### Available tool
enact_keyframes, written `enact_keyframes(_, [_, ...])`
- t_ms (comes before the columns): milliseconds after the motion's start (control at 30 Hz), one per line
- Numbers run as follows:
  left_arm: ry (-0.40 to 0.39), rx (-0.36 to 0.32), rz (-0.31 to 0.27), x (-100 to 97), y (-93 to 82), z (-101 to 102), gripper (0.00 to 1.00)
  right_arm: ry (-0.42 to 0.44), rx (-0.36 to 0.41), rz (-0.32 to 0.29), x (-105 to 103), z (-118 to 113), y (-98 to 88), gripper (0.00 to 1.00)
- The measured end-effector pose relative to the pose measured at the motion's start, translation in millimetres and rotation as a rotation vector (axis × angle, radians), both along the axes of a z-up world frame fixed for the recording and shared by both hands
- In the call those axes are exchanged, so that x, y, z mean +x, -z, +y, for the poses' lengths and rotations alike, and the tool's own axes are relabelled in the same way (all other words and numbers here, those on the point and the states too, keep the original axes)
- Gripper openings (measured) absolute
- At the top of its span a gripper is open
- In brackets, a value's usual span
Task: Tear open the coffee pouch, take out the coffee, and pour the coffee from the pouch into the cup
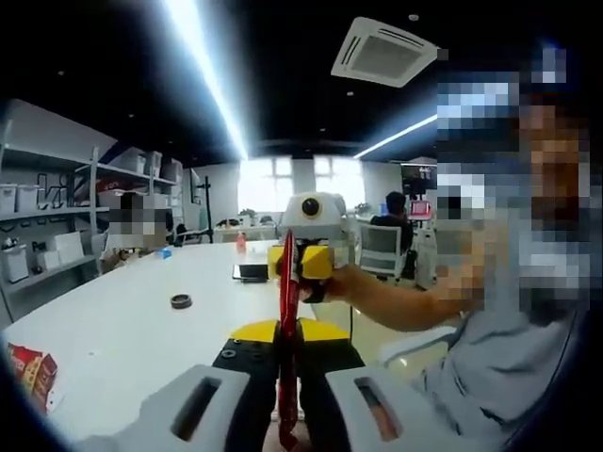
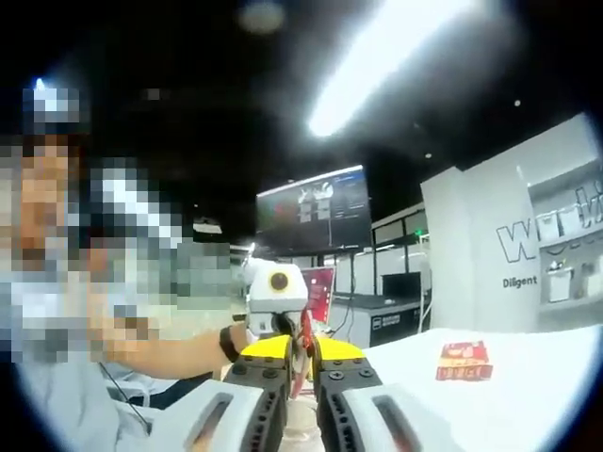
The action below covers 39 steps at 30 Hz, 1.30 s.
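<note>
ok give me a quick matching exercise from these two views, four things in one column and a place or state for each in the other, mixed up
Things:
1. red coffee pouch
2. small dark ring
3. red and orange box
4. ceiling air vent

Places or states:
A. lying flat on the white table, apart from both grippers
B. held edge-on between the left gripper and the right gripper
C. overhead, beside the long light strip
D. on the table ahead of the right gripper, printed face up

Pairs: 1-B, 2-A, 3-D, 4-C
</note>
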<state>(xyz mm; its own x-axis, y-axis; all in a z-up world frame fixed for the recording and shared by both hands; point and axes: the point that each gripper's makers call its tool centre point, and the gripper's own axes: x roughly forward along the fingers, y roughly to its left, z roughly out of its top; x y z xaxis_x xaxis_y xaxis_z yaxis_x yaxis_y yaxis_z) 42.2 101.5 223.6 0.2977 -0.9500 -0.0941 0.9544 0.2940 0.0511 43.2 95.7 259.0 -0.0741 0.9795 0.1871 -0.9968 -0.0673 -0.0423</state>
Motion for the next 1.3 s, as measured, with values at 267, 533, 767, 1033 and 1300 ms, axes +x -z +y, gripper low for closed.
enact_keyframes(267, [0.013, -0.005, 0.003, -3.2, -1.2, -0.2, 0.08, -0.019, 0.010, 0.001, -3.3, 2.4, -2.9, 0.10])
enact_keyframes(533, [-0.001, -0.011, -0.002, -2.7, -1.2, -0.4, 0.14, -0.016, 0.005, 0.024, -2.2, 0.6, -0.5, 0.09])
enact_keyframes(767, [0.002, -0.003, -0.002, -2.6, -1.1, 0.5, 0.09, -0.011, 0.005, 0.007, -4.1, 0.8, 0.4, 0.10])
enact_keyframes(1033, [0.010, 0.012, -0.006, -0.4, -4.3, -0.5, 0.09, 0.003, 0.016, -0.007, -1.5, -1.7, -3.3, 0.10])
enact_keyframes(1300, [-0.002, 0.003, 0.002, 2.5, -3.2, 2.3, 0.14, 0.014, 0.015, 0.003, 2.7, 0.3, -3.9, 0.09])
